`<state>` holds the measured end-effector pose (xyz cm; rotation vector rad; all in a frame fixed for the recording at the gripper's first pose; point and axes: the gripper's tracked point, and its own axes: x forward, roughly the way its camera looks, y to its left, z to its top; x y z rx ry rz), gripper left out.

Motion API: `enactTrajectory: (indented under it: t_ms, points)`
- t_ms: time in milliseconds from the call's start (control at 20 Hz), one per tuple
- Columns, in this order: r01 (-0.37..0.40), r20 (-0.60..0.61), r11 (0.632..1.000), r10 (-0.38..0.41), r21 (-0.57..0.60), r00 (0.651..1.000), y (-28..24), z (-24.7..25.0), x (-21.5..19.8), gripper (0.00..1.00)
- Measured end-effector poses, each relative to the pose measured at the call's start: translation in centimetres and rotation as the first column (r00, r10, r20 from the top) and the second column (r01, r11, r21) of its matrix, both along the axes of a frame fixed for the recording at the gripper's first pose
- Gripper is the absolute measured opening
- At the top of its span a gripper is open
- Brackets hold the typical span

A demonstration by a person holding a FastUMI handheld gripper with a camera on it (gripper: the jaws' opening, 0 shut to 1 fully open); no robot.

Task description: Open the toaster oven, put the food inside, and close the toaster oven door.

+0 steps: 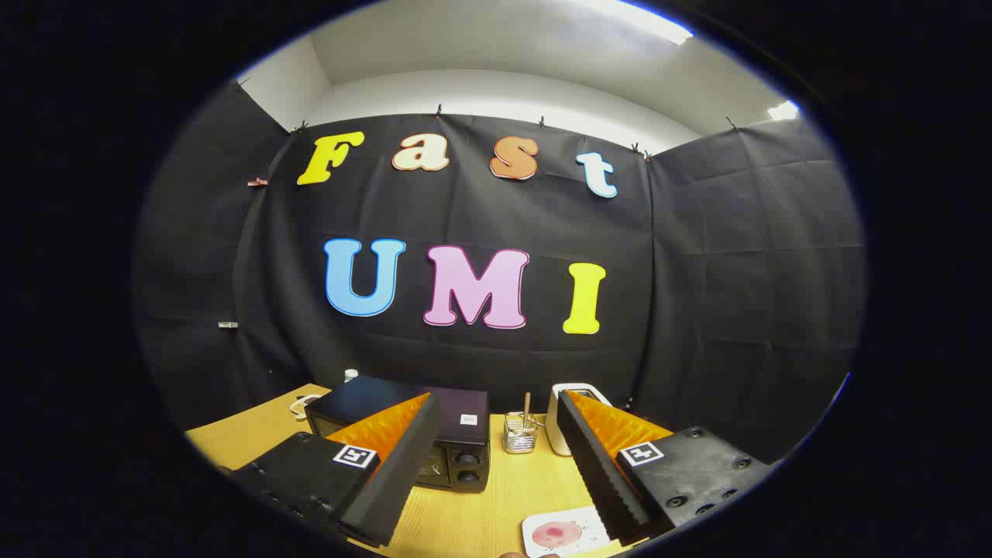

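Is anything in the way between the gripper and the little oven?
Nothing visible blocks it. The gripper is open and holds nothing; the black toaster oven sits on the wooden table just ahead, partly behind one finger. The glass jar and white appliance stand beside it, off the path.

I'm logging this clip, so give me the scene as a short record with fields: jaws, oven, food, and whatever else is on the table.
gripper: jaws wide open, holding nothing, raised above the table
toaster oven: black, beyond the jaws and partly behind one finger; door looks closed
food: pinkish piece on a white plate, near the fingers
glass jar: beside the oven, stick standing in it
white appliance: beside the jar
table: light wood
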<state>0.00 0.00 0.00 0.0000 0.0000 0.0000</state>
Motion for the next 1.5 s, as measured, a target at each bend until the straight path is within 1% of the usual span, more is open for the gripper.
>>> enactTrajectory:
  t_ms: [400,1050,1150,1350,1500]
  points:
    - [0.008,-0.013,1.0,-0.007,0.028,1.0,-0.1,-0.3,0.1,0.98]
    - [-0.015,-0.053,1.0,0.016,0.015,0.998,0.5,-1.3,0.1,0.98]
    - [-0.013,-0.07,1.0,0.014,0.008,0.997,1.1,-1.8,0.7,0.98]
    - [-0.005,-0.084,0.999,0.009,0.042,0.996,1.7,-2.1,1.5,0.98]
    - [-0.02,-0.113,0.999,0.025,0.041,0.993,3.2,-3.3,2.5,0.98]
